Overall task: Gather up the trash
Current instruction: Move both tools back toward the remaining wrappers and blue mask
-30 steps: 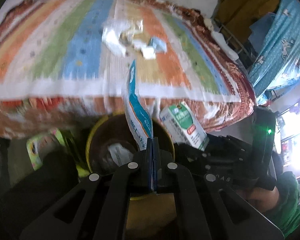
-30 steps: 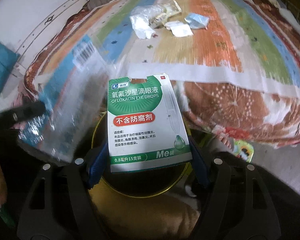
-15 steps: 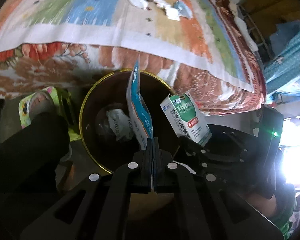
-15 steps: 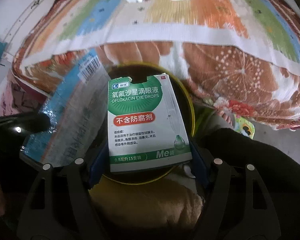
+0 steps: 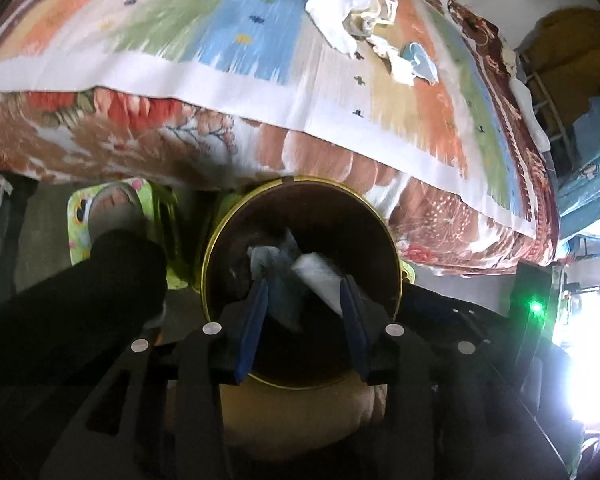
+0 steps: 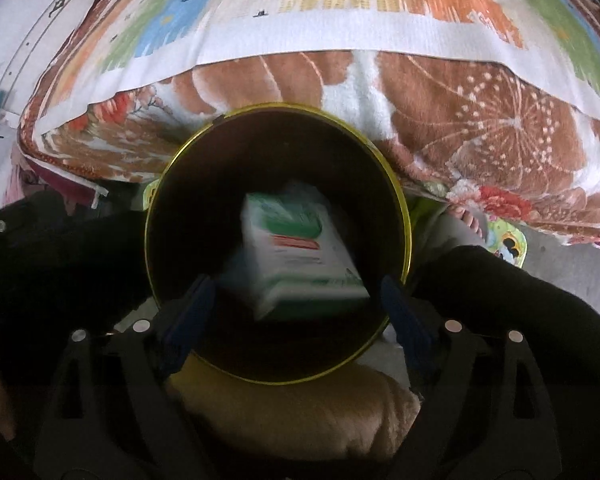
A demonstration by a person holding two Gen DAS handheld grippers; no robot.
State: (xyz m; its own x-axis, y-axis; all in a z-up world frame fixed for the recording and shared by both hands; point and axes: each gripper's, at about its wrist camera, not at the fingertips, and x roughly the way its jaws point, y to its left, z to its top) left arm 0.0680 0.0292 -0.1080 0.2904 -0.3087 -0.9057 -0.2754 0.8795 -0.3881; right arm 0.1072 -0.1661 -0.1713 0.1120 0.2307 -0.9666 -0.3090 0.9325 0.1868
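Both my tongs, left gripper (image 5: pixel 304 312) and right gripper (image 6: pixel 296 308), have just sprung open; the eye-drop box (image 6: pixel 300 256) falls into the bin (image 6: pixel 400 196). More scraps (image 5: pixel 360 20) wait at twelve o'clock (it could catch the rim).

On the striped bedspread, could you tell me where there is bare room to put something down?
The striped bedspread is bare across its green and blue stripes, left of the trash pile, and along the white border band. It is crowded only around that pile, near the far edge.
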